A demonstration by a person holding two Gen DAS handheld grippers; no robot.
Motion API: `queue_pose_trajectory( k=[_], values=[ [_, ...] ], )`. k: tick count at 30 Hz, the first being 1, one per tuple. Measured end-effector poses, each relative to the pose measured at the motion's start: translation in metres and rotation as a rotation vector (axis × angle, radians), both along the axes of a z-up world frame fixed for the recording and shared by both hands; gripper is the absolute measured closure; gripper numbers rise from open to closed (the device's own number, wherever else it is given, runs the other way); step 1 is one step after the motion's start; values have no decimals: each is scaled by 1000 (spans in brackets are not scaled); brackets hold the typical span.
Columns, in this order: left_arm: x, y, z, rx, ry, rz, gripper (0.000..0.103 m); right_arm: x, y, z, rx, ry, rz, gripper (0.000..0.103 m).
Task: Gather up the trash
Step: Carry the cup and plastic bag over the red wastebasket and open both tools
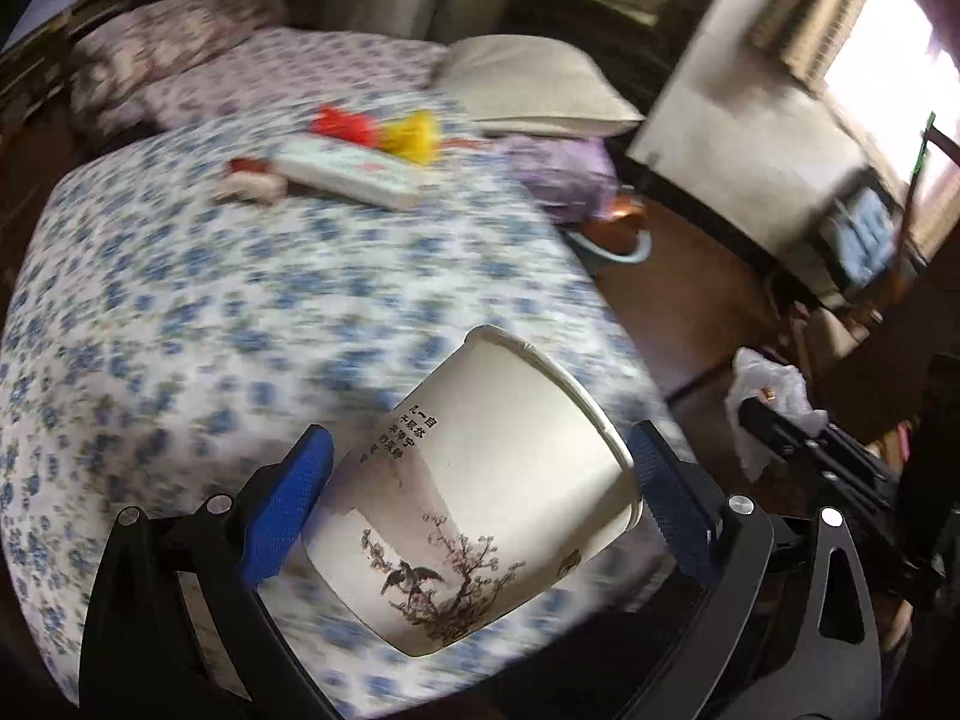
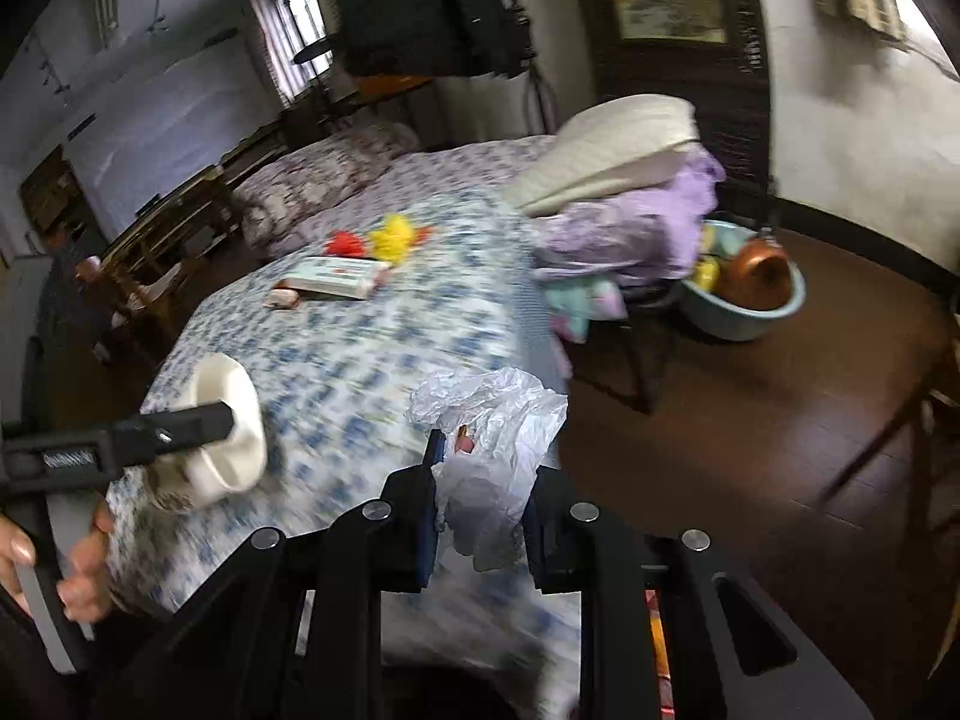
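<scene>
Over the near end of the floral bed [image 1: 210, 312], the left gripper [image 1: 480, 492] clenched a light, crushable paper cup [image 1: 480, 480] by its sides; the right gripper [image 2: 480, 516] pinched a limp, slippery plastic bag [image 2: 492, 450].

Black gripper [image 1: 480, 480] frames, blue textured pads [image 1: 288, 504], silver screws [image 1: 739, 504].

One paper cup [image 1: 480, 480], one plastic bag [image 2: 492, 438], one book [image 1: 354, 171], two pillows [image 1: 540, 87], one basin [image 2: 750, 300].
</scene>
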State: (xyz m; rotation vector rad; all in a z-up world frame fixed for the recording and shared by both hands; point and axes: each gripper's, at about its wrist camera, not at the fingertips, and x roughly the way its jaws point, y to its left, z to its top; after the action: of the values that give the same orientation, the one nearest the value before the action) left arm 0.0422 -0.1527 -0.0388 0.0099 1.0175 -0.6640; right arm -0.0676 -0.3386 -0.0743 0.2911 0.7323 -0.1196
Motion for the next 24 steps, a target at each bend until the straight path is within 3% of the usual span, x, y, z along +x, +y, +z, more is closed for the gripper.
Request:
queue_pose_trajectory(
  k=[3, 9, 18, 24],
  values=[
    [-23, -31, 10, -46, 23, -93, 9, -30, -23, -2, -18, 15, -28, 80],
    [-50, -103, 8, -37, 98, -259, 9, -82, -70, -24, -2, 51, -106, 80],
    [-99, -224, -35, 110, 160, -449, 9, -128, -133, -112, 132, 211, -250, 80],
    [-105, -282, -87, 187, 303, -474, 9, -134, -149, -171, 254, 282, -287, 79]
  ],
)
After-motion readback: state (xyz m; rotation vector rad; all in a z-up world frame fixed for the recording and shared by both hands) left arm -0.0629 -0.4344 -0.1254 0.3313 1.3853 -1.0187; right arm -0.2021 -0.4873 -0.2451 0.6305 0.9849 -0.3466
